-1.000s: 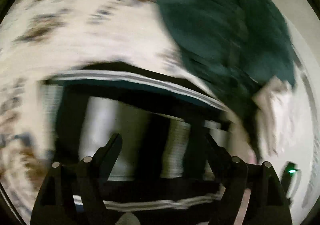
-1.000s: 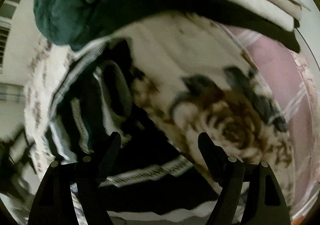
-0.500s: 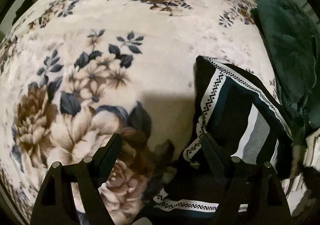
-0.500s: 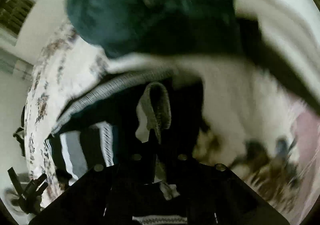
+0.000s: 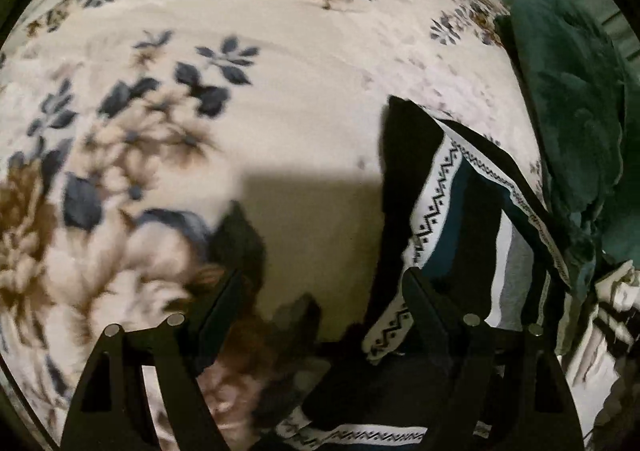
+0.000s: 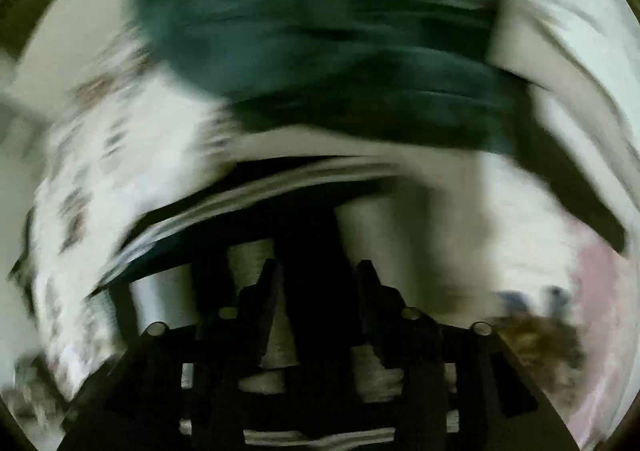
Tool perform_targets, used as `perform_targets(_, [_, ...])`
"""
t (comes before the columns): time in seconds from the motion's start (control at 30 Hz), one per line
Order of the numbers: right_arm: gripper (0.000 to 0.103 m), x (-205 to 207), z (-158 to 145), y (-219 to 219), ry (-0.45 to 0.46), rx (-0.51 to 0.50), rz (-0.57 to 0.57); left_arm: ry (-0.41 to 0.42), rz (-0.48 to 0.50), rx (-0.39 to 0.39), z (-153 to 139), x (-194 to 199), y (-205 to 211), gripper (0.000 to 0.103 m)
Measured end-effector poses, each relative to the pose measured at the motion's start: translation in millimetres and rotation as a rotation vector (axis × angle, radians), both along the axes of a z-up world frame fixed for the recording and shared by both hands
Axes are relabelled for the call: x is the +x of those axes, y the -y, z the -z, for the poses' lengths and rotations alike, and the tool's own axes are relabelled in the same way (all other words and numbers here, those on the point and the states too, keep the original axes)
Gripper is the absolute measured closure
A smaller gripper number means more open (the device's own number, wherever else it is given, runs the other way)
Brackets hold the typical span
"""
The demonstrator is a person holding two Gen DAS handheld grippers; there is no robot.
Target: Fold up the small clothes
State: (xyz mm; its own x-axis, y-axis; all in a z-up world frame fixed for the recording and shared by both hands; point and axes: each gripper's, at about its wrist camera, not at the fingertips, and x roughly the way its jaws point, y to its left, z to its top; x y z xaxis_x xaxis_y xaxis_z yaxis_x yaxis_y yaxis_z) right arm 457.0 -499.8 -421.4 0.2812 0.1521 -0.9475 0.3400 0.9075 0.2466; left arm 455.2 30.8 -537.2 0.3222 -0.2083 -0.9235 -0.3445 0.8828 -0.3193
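On the floral bed (image 5: 280,63), the black patterned garment (image 5: 460,219) lies crumpled just left of a teal blanket (image 5: 572,99). The left tongs (image 5: 320,291) stand spread, holding nothing, their right finger over the garment. The right view is badly blurred: the right tongs (image 6: 316,275) are narrowly parted over dark cloth; whether they grip it, I cannot tell.

One black patterned garment (image 5: 476,219), one dark green cloth (image 5: 572,99), one floral blanket (image 5: 280,71), two tools (image 5: 320,291).
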Motion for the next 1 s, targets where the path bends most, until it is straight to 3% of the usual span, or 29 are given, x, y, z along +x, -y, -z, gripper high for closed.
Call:
perform_targets(0.1, [0.056, 49.2, 11.2, -91.5, -0.024, 0.126, -0.274, 0.026, 0.024, -0.036, 8.2, 4.2, 7.6, 0.027])
perform_targets(0.17, [0.052, 78.6, 27.0, -161.2, -0.055, 0.17, -0.466, 0.041, 0.066, -0.058, 14.6, 6.4, 13.7, 0.048])
perform_targets(0.23, [0.043, 100.1, 45.1, -215.7, -0.092, 0.165, -0.618, 0.044, 0.107, -0.07, 20.7, 6.7, 18.0, 0.081])
perform_targets(0.33, [0.043, 118.9, 74.4, -269.0, -0.168, 0.127, -0.756, 0.051, 0.139, -0.056, 28.4, -0.7, 19.2, 0.082])
perform_targets(0.4, [0.048, 121.5, 91.0, -286.0, -0.218, 0.126, -0.802, 0.048, 0.131, -0.067, 33.9, -7.2, 15.8, 0.082])
perform_targets(0.43, [0.059, 120.5, 94.8, -290.5, -0.208, 0.116, -0.826, 0.046, 0.122, -0.079, 36.6, -10.3, 13.5, 0.082])
perform_targets(0.47, [0.097, 119.0, 92.1, -294.5, -0.158, 0.074, -0.853, 0.048, 0.112, -0.091, 39.1, -14.2, 11.1, 0.082])
perform_targets(0.57, [0.1, 116.9, 83.6, -287.9, -0.107, 0.043, -0.839, 0.05, 0.11, -0.099, 42.0, -17.7, 11.1, 0.082])
perform_targets(0.7, [0.103, 130.4, 83.6, -258.7, -0.075, -0.083, -0.691, 0.043, 0.114, -0.102, 44.0, -17.1, 10.3, 0.082])
perform_targets(0.83, [0.102, 136.6, 88.3, -253.0, -0.146, -0.031, -0.661, 0.022, 0.103, -0.12, 40.5, -17.1, 5.3, 0.081])
perform_targets(0.93, [0.081, 127.7, 70.5, -244.0, -0.134, 0.036, -0.605, 0.013, 0.068, -0.147, 31.3, -17.5, -5.7, 0.081])
perform_targets(0.97, [0.059, 121.8, 63.0, -237.2, -0.118, 0.064, -0.585, 0.018, 0.055, -0.158, 26.4, -17.0, -10.3, 0.08])
perform_targets(1.0, [0.045, 114.8, 55.0, -224.6, -0.099, 0.092, -0.563, 0.025, 0.041, -0.169, 21.0, -15.4, -15.1, 0.07])
